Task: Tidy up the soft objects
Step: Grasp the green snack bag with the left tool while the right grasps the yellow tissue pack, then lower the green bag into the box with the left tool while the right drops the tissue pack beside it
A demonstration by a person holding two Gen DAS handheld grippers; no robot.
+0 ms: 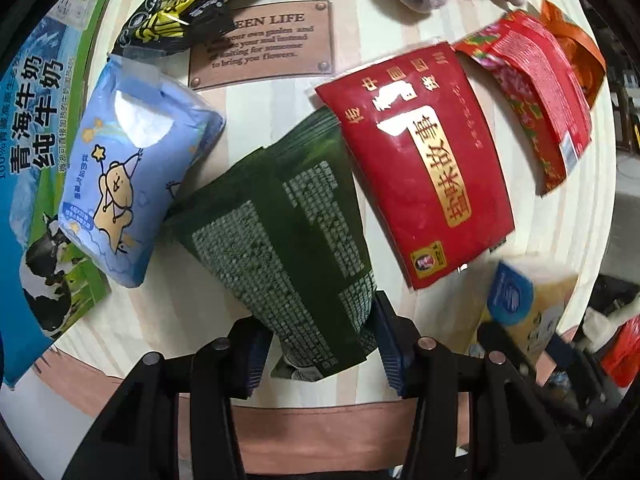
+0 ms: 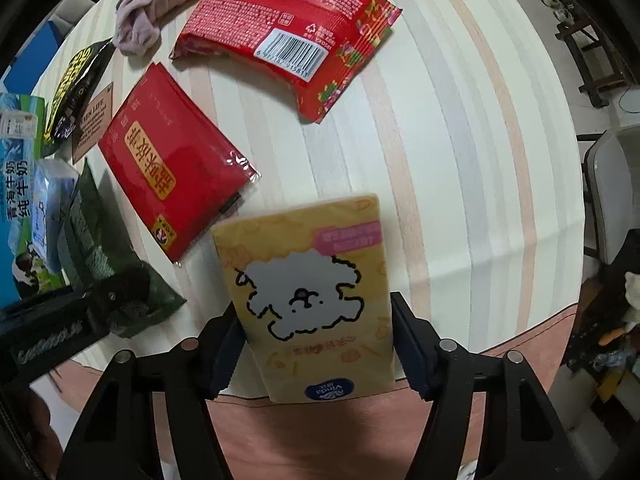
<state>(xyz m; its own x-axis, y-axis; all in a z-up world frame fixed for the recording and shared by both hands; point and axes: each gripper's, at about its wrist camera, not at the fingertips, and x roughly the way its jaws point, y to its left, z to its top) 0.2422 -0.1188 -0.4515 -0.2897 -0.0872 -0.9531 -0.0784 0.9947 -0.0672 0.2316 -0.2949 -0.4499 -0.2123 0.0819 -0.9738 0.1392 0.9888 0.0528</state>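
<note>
Pale striped tablecloth (image 2: 460, 128) — grey chair (image 2: 616, 192) beside it

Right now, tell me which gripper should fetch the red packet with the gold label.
Neither is free. Left gripper holds the green pouch; right gripper holds the yellow tissue pack. The red packet lies nearer the left.

The dark pouch (image 1: 288, 240) sits between the left gripper (image 1: 320, 344) fingers, a tissue pack (image 1: 136, 176) to its left, a flat packet (image 1: 420, 168) to its right, a plaque (image 1: 264, 44) beyond
</note>
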